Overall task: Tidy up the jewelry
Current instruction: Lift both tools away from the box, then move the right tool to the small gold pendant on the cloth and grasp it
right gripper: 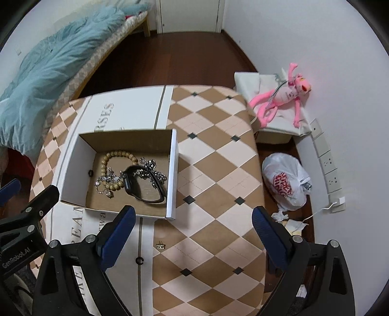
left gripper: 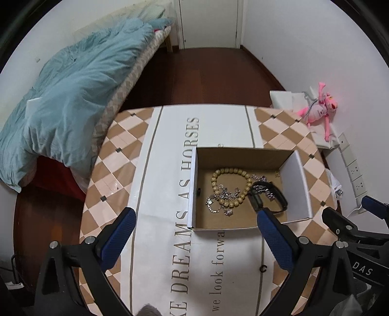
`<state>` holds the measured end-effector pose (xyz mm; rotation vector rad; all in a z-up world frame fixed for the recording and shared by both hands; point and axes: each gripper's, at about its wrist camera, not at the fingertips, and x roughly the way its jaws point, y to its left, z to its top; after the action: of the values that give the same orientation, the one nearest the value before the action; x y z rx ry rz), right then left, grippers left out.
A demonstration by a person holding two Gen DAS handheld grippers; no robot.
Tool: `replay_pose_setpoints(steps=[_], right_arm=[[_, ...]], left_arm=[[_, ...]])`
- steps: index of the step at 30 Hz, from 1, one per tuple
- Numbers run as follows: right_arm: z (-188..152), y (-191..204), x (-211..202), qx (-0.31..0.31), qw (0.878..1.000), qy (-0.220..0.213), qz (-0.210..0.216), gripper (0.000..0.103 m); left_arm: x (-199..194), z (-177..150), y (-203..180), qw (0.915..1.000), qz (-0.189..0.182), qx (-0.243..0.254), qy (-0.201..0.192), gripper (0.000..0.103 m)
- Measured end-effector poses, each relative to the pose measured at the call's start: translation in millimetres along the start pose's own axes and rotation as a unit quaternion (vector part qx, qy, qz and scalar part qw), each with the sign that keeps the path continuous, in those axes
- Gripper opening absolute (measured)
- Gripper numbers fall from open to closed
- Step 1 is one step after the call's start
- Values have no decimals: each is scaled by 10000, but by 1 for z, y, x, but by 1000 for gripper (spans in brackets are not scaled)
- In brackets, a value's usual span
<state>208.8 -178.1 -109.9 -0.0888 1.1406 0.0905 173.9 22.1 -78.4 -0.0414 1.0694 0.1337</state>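
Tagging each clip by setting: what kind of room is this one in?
Most likely a home bedroom: a bed with a blue duvet beside the checkered table, a closed door, and a pink plush toy against the wall.

Checkered table (right gripper: 214, 155) — on it a lettered white sheet (left gripper: 167, 170) bearing a cardboard box (right gripper: 73, 155).

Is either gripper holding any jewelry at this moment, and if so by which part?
Nothing is held. The left gripper and right gripper are both open, and the bracelet and watch lie in the box.
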Motion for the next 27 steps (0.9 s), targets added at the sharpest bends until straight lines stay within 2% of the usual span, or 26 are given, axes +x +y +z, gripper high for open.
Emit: replay_pose_setpoints(steps=[8, 17, 20, 23, 27], right_arm=[[-12, -5, -56, 81, 9984, -566, -22, 98], [-28, -9, -95, 172, 9955, -928, 39, 98], [-36, -13, -96, 242, 9955, -894, 179, 98], [-46, -14, -87, 289, 9960, -786, 310, 98], [-66, -15, -57, 276, 9977, -522, 335, 98]], left_arm=[[-46, -8, -2, 9992, -58, -43, -398, 102], [-77, -21, -1, 9975, 0, -81, -702, 102], [-80, -28, 0, 9971, 204, -93, -727, 102], [-76, -39, 0, 9954, 576, -97, -766, 102], [-55, -56, 0, 9959, 622, -133, -644, 102]])
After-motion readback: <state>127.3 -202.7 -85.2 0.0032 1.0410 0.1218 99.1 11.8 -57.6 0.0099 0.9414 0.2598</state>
